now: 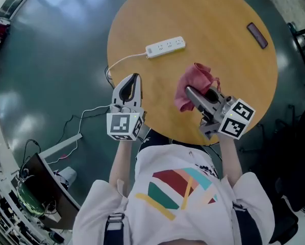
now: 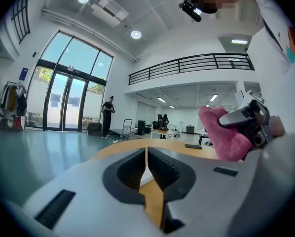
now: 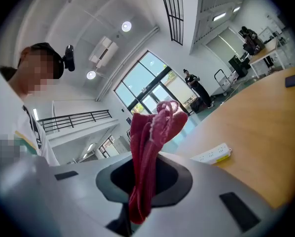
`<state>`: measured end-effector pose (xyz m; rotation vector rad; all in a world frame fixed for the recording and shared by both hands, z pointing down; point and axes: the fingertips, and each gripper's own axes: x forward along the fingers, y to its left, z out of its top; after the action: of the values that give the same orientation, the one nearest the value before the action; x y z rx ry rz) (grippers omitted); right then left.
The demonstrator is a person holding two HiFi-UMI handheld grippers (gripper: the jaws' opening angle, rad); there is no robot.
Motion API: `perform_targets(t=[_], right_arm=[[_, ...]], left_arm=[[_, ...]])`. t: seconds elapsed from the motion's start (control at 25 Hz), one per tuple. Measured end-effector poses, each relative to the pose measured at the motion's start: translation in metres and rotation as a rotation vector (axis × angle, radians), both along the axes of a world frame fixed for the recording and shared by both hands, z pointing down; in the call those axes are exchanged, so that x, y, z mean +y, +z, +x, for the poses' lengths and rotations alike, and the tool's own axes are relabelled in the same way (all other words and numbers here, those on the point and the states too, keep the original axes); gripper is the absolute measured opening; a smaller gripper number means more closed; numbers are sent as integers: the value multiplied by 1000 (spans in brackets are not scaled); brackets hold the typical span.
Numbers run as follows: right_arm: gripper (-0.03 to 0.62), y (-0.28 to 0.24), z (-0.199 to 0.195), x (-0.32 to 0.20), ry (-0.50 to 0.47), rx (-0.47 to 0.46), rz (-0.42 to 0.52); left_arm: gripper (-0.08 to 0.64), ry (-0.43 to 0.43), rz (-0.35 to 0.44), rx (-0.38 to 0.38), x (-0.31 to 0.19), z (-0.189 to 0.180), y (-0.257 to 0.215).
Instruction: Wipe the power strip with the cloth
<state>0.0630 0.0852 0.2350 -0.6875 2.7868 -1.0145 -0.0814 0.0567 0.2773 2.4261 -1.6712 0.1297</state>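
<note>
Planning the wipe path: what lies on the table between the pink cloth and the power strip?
Nothing: in the head view only bare table separates the cloth from the power strip.

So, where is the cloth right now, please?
Head view: the cloth is clamped in the right gripper over the table, this side of the power strip.

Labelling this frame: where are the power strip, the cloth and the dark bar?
power strip (image 1: 166, 46), head view, middle of white body.
cloth (image 1: 196, 75), head view, bunched pink fold.
dark bar (image 1: 257, 35), head view, its middle.
</note>
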Motion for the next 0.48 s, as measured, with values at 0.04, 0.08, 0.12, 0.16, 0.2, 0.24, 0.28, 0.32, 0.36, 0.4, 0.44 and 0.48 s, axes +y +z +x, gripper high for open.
perform_targets(t=[0.04,0.08,0.12,0.16,0.2,0.24,0.28,0.32,0.36,0.4,0.44,0.48], right_arm=[[40,-1,-9,-13,-7,12,1],[40,-2,-18,-26,-13,23,2],[40,-2,-27,-39,-18,34,3],[40,-1,-34,-51,-23,46,1],[40,1,-40,-62,-29,59,-1],[40,4,-45,-72,-36,74,-5],[40,9,-48,-81,-46,91,-12],[40,15,-50,-90,-57,111,-23],[40,22,-51,-98,-67,130,-39],[40,29,-53,-107,-75,149,-59],[40,38,-55,-116,-85,166,-82],[40,46,-58,-125,-96,183,-104]], left_arm=[[46,10,-8,8,-14,-6,3],[46,19,-13,13,-27,-13,6],[48,28,-15,17,-40,-21,10],[62,38,-19,19,-51,-27,14],[76,52,-30,21,-63,-32,21],[79,71,-47,24,-73,-35,29],[98,91,-70,26,-82,-37,39],[119,112,-94,25,-90,-36,49],[130,134,-118,16,-97,-35,59],[139,159,-143,-2,-105,-33,69],[140,186,-170,-30,-112,-30,80],[140,216,-203,-65,-118,-27,91]])
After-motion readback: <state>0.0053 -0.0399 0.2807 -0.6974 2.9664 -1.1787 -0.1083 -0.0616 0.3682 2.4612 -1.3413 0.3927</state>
